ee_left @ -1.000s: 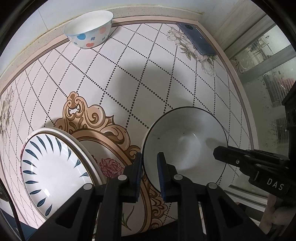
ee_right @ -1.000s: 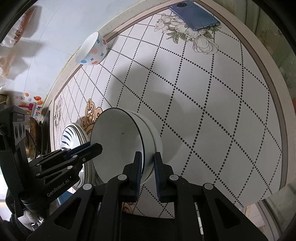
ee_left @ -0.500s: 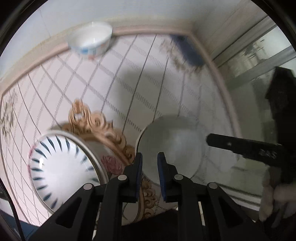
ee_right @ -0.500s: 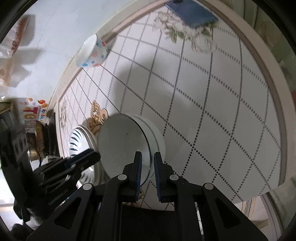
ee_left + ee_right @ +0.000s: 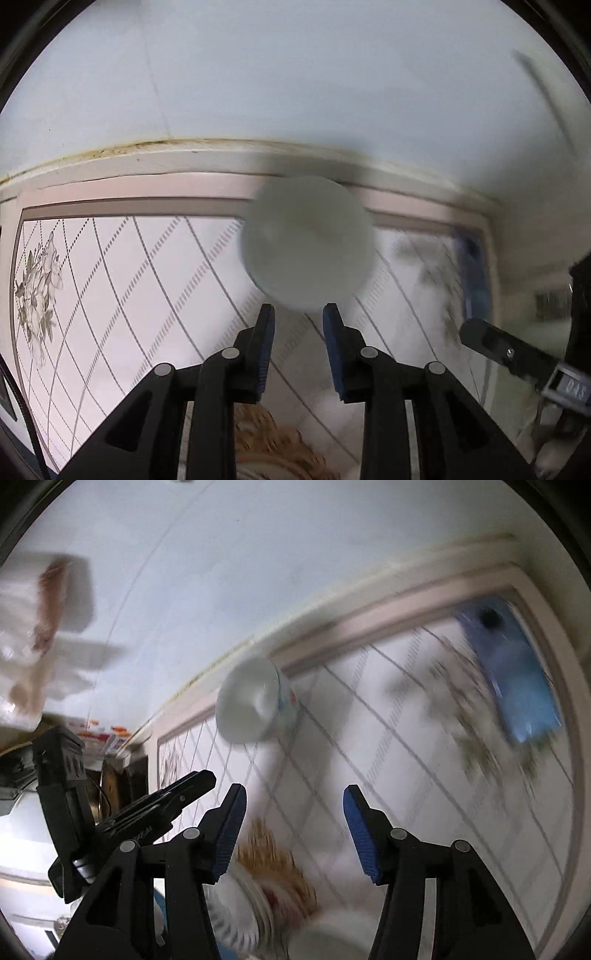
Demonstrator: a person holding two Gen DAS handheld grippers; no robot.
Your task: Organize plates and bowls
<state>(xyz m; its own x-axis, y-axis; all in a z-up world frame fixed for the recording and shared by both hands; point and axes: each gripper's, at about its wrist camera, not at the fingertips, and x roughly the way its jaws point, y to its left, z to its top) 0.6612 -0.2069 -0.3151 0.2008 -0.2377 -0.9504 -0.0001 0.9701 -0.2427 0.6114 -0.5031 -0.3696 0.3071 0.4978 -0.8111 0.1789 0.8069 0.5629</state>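
Patterned tabletop against a pale wall. Small bowl sits at its far edge, beyond both tools. Left gripper and right gripper are opening, nothing between them. Risk: a fast, blurred approach could knock the bowl or nearby phone.

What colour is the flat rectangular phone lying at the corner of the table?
Blue, with a dark camera spot near its top end. The flat rectangular phone shows best in the right wrist view.

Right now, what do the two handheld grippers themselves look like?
The left gripper and the right gripper are both black angular plastic frames with silver pivot screws and ribbed blue finger pads. Each body carries white lettering, too blurred to read. A thin black cable trails at the left view's edge.
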